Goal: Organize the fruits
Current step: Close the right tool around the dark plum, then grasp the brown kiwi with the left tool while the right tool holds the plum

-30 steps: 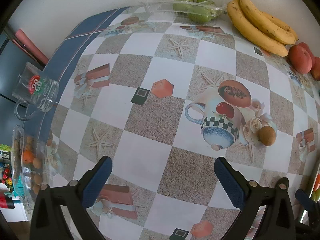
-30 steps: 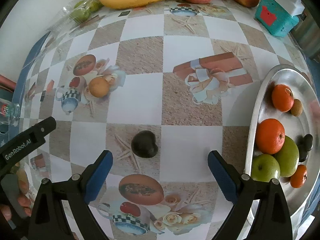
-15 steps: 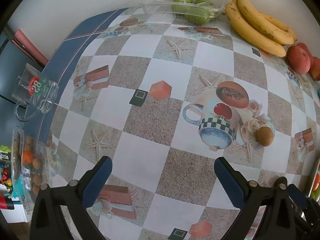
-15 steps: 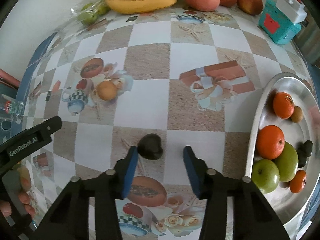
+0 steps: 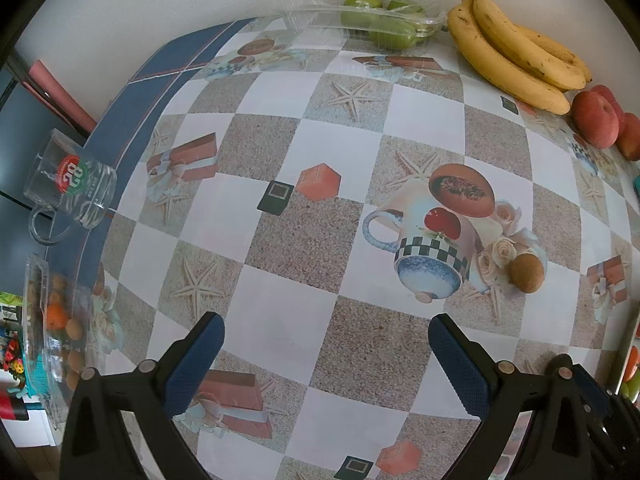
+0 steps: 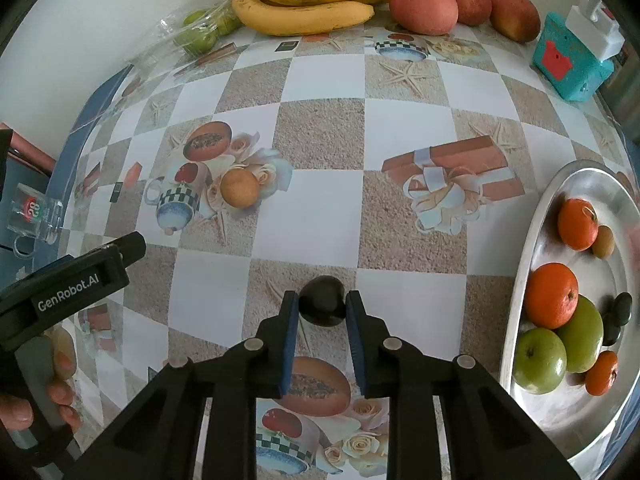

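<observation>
My right gripper [image 6: 322, 300] is shut on a small dark fruit [image 6: 322, 305] that rests on the patterned tablecloth. A silver tray [image 6: 532, 256] to its right holds oranges [image 6: 551, 295], green apples [image 6: 539, 361] and small dark fruits. A small brown round fruit [image 6: 239, 189] lies on the cloth to the upper left; it also shows in the left wrist view [image 5: 526, 273]. My left gripper [image 5: 326, 340] is open and empty above the cloth. Bananas [image 6: 308, 8] and red apples [image 6: 424, 8] lie at the far edge.
A glass mug [image 5: 70, 184] stands at the left table edge. A clear plastic box [image 5: 44, 328] with small fruits is at the lower left. A clear pack of green fruit [image 5: 380, 20] lies by the wall. A teal box [image 6: 568, 60] stands at the far right.
My right gripper has closed from wide open onto the dark fruit. The left gripper has drifted slightly and stayed open.
</observation>
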### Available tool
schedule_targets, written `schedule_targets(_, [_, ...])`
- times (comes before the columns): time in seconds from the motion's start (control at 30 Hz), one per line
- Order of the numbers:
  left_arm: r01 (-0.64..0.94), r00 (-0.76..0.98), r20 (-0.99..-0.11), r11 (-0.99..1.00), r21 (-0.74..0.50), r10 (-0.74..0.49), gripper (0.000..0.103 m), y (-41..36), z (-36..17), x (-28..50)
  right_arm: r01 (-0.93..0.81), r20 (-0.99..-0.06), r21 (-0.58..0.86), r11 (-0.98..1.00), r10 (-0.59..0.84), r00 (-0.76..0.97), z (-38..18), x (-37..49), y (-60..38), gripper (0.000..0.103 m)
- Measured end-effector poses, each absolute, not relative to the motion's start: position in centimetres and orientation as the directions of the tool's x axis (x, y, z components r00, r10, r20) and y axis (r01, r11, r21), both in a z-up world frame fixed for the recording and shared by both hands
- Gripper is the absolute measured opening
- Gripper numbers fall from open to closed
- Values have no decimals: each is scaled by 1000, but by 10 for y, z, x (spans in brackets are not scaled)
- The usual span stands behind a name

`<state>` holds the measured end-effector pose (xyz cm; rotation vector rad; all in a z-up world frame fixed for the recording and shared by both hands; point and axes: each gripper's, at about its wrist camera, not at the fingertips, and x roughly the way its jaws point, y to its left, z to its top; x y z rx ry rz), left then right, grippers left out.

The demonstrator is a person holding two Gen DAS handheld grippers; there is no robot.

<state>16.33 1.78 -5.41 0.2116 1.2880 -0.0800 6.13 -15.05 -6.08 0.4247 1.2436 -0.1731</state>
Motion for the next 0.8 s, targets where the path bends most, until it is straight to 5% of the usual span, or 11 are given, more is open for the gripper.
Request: schedule_targets(0.8, [213, 351, -933, 977, -1, -77, 103, -14, -49, 160, 407, -912, 272, 872, 98, 398, -32, 40, -191, 24])
